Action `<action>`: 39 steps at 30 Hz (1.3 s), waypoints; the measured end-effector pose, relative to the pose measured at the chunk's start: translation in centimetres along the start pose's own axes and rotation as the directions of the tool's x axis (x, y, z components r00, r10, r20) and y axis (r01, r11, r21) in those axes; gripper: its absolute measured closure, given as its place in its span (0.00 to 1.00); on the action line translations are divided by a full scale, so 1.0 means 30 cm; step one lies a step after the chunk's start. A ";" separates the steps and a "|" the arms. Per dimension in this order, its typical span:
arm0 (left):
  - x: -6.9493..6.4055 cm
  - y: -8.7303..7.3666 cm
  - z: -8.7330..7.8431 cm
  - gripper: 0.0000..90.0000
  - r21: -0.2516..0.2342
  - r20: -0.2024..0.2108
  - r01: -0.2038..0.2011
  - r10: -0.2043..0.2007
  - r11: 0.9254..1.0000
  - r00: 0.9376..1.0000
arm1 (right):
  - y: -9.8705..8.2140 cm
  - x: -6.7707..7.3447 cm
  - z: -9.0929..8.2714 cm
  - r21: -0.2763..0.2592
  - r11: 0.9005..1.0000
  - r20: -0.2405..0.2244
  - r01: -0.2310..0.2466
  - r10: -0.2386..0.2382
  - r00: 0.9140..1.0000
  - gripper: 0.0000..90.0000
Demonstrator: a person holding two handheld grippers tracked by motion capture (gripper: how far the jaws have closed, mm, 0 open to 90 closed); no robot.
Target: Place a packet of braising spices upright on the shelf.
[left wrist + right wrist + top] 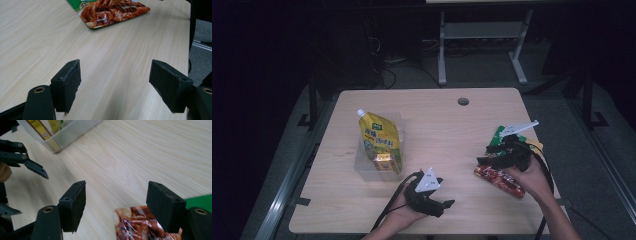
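One red-and-green snack packet point(499, 177) lies flat on the counter point(437, 125), right under the right tongs point(492, 155). In the right gripper view its glossy red end point(140, 225) sits low between the two black jaws, nearer the right-hand one, with a strip of its green part showing behind that jaw. The pads are not pressing on it: the right tongs stand wide apart above the packet, with pale wood visible across the whole gap.

Seen along the left tongs point(115, 85), the same packet point(112, 11) rests well ahead, across a stretch of bare wood, its printed red face turned up. These left tongs point(447, 204) are also spread apart, with nothing but counter between the pads. In the high view they lie low near the counter's near edge, pointing toward the right hand, and the right tongs are well apart from them.

Farther off, beyond the left tongs, a clear plastic bin point(362, 165) stands on the counter, holding a yellow spouted pouch point(379, 135) that leans upright and a small yellow-and-red carton point(384, 161) in front of it. The bin's corner point(65, 135) also appears at the top of the right gripper view, past the tips of the left tongs point(37, 170).
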State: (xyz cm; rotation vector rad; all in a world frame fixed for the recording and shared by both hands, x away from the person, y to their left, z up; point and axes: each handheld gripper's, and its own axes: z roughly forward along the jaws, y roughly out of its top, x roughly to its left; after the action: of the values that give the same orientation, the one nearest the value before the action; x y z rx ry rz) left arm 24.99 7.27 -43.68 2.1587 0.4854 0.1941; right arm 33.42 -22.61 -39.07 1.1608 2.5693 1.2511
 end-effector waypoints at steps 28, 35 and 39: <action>0.047 0.178 0.218 0.60 0.060 0.014 0.001 -0.002 0.998 1.000 | -0.176 -0.182 -0.111 -0.011 0.968 0.254 -0.249 0.243 0.936 0.32; 0.052 0.226 0.290 0.76 0.084 0.034 -0.012 0.010 0.996 0.999 | -0.171 -0.217 -0.104 0.002 0.961 0.296 -0.277 0.264 0.918 0.32; 0.058 0.241 0.338 0.91 0.097 0.042 -0.005 0.001 0.995 0.999 | -0.178 -0.242 -0.114 -0.014 0.955 0.315 -0.296 0.285 0.905 0.32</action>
State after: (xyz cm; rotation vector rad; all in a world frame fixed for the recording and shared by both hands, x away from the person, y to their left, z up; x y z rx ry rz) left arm 31.68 -3.36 -43.95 2.2541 0.4768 0.1288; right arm 34.19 -31.64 -42.36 1.6493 2.2525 0.9677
